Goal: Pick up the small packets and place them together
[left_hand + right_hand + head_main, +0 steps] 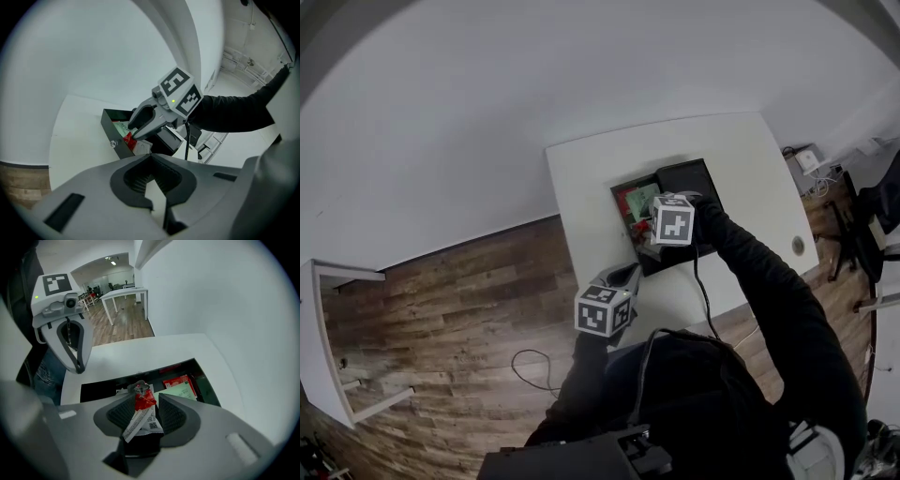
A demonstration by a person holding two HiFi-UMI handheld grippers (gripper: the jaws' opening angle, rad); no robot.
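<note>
Head view: right gripper (649, 246) is over the shallow black rectangular tray (620, 202) mid-way across the white table (600, 164). The left gripper (625, 276) sits nearer, at the table's near-left edge. Left gripper view: left gripper (153, 180) jaws are fully together with nothing in them, aimed at the tray (115, 135). Right gripper view: right gripper (143, 416) jaws are apart, with a small red-and-white crinkled packet (139, 403) loose between them above the tray (101, 386); a flat red packet (176, 380) and a pale green packet (181, 391) lie in the tray just beyond.

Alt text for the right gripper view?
A red-and-white small packet lies between the parted jaws of the right gripper, over a black tray holding a red packet and a green packet. The left gripper hangs at upper left.
</note>
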